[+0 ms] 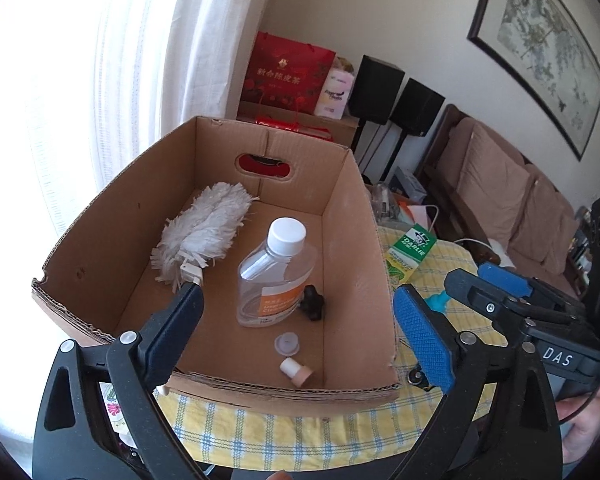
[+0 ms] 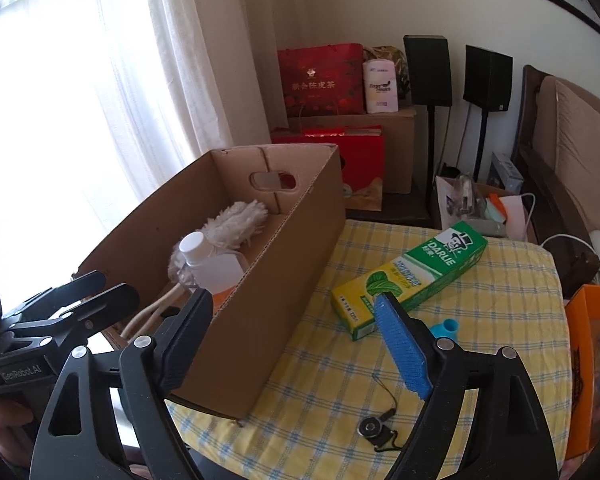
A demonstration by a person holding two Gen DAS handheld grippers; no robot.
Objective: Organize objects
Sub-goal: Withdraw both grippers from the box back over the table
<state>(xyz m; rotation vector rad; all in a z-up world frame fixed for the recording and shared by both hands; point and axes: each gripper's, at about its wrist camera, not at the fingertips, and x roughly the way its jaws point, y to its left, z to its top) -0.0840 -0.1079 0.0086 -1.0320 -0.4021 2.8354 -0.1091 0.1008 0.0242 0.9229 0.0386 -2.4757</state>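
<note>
Both our hand-held grippers are spread wide with nothing between the jaws: left hand-held gripper (image 1: 296, 312) over the cardboard box (image 1: 356, 216), right hand-held gripper (image 2: 296, 320) beside it. Inside the box sit a white duster (image 1: 204, 232), clear cleaner bottle (image 1: 274, 272) and small caps. The toothpaste box (image 2: 412, 276) lies on the checked desk (image 2: 480, 340).
</note>
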